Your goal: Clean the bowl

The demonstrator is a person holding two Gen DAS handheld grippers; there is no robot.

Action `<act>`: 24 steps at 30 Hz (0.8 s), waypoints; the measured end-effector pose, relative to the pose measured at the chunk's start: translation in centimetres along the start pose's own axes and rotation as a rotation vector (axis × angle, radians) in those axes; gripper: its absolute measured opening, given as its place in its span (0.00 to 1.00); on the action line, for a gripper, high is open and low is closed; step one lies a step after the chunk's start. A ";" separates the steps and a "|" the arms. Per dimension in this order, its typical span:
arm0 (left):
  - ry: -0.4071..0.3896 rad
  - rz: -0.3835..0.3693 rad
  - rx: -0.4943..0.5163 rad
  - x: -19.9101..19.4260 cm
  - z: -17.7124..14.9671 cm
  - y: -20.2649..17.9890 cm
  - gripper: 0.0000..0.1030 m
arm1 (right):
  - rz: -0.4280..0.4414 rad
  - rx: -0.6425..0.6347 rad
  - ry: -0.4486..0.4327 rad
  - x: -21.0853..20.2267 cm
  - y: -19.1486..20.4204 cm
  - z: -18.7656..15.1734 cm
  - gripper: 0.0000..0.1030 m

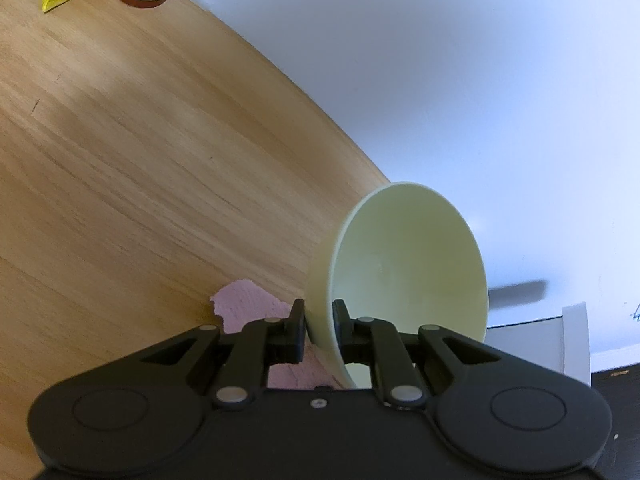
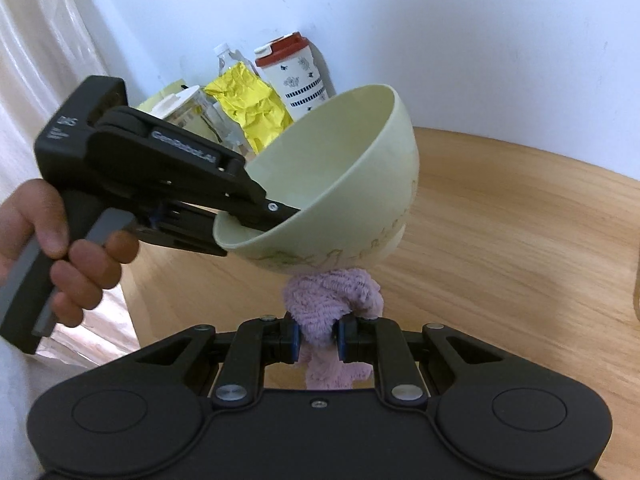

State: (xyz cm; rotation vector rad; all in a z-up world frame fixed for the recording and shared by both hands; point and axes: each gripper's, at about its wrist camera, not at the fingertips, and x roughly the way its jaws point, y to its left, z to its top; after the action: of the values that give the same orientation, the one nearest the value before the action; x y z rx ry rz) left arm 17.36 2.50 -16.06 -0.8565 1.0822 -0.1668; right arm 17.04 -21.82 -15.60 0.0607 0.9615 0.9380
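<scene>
Clamped on a bunched pink terry cloth point(image 2: 334, 304), the right gripper point(image 2: 316, 338) sits at the bottom centre of the right wrist view, its 2 blue-padded jaws pressed into the fabric on either side. Directly above the cloth, the pale green round plastic bowl point(image 2: 340, 168) hangs in the air over the light wooden table point(image 2: 500, 240), tilted so its mouth faces the upper left of the frame. The cloth's top touches, or all but touches, the bowl's underside near its foot ring.

At the left of that view, the left gripper point(image 2: 276, 210), held in a person's hand point(image 2: 60, 256), is pinched shut on the bowl's rim, 1 finger inside and 1 outside. The left wrist view confirms this: the rim wall point(image 1: 320, 320) runs between the closed jaws, with the bowl opening toward the right of the frame.

Judging from this, wiping the outside base is the step in hand. The cloth lies below the bowl, so any stroke must push upward against the left grip's single rim hold, which could twist loose.

A red-lidded white patterned cup point(image 2: 298, 76) and crumpled yellow wrapper point(image 2: 252, 108) stand well behind.
</scene>
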 end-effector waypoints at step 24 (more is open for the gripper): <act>0.017 -0.008 -0.022 1.3 0.0 2.0 0.11 | 0.185 0.452 -0.218 -5.7 -6.0 -0.8 0.18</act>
State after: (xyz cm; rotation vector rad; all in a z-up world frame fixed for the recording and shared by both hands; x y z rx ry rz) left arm 17.44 3.17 -18.34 -0.8809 1.0979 -0.1695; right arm 19.10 -29.83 -14.87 0.6308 0.9581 0.8463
